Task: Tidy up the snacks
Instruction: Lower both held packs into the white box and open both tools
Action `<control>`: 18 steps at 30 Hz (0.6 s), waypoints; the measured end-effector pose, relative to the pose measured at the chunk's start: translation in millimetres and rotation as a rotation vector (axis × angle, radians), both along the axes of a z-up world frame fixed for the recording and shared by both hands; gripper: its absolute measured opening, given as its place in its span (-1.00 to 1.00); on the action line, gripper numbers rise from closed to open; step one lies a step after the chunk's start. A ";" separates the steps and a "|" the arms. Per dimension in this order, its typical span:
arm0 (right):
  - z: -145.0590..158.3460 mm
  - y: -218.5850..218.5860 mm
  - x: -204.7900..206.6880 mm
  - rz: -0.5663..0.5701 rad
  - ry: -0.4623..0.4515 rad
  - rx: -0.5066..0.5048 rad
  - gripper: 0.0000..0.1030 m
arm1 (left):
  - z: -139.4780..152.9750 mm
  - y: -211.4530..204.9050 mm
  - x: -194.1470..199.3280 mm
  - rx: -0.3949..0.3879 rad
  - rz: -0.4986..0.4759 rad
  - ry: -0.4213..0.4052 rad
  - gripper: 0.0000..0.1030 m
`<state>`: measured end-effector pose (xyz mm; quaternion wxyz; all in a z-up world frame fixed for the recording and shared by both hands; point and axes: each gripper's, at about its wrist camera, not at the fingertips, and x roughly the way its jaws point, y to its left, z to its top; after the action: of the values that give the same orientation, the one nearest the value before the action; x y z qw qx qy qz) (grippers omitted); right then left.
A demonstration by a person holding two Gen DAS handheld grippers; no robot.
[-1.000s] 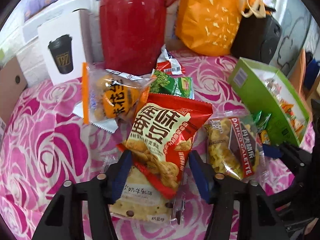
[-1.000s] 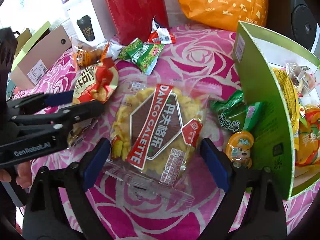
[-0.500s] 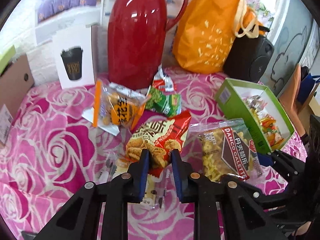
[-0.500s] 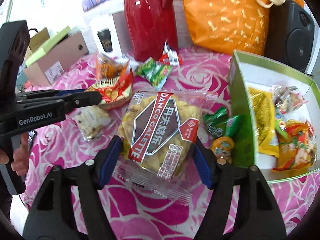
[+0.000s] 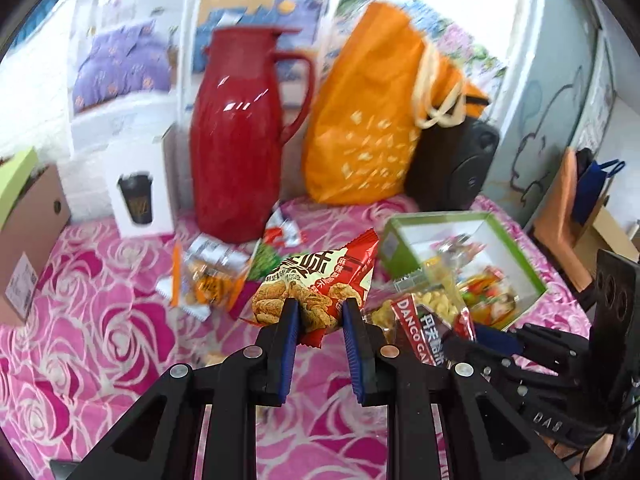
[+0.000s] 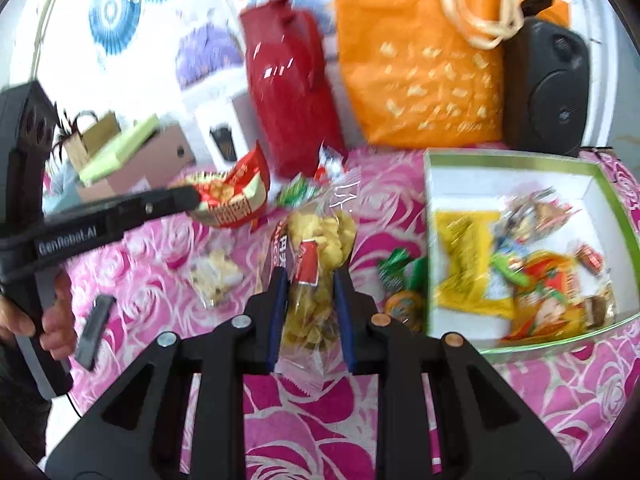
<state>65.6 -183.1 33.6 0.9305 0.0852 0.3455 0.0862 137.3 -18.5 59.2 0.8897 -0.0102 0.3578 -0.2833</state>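
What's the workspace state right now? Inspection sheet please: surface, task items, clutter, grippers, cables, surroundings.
Surface: pink rose-print cloth.
Job's things: green box open, already holding snacks; red snack pack and Danco Galette pack gripped; several packets loose on the cloth.
Clutter: red jug, orange bag, black speaker, white cup box.
Grippers: left gripper shut on the red snack pack; right gripper shut on the Danco Galette pack.
Cables: nothing seen.
Surroundings: blurred wall pictures.

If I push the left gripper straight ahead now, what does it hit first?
Probably the red thermos jug. The left gripper holds the red snack bag lifted over the table, pointing between jug and orange bag; depth is unclear.
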 end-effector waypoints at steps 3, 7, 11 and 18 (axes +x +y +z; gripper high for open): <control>16.7 -19.5 -9.0 -0.052 -0.055 0.009 -0.50 | 15.8 -13.3 -4.3 -0.029 -0.025 -0.028 -0.58; 31.2 -53.7 -16.8 -0.139 -0.102 0.016 -0.50 | 29.3 -38.5 -7.3 -0.057 -0.074 -0.047 -0.58; 38.2 -103.4 -22.1 -0.259 -0.124 0.025 -0.50 | 35.6 -75.7 -5.0 -0.075 -0.137 -0.053 -0.58; 33.1 -182.6 -35.2 -0.454 -0.111 0.024 -0.50 | 30.5 -142.6 6.8 -0.102 -0.226 -0.019 -0.58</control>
<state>30.4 -365.7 66.7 0.9426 0.1669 0.2648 -0.1165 144.1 -161.1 89.7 0.8538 -0.0125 0.3331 -0.3998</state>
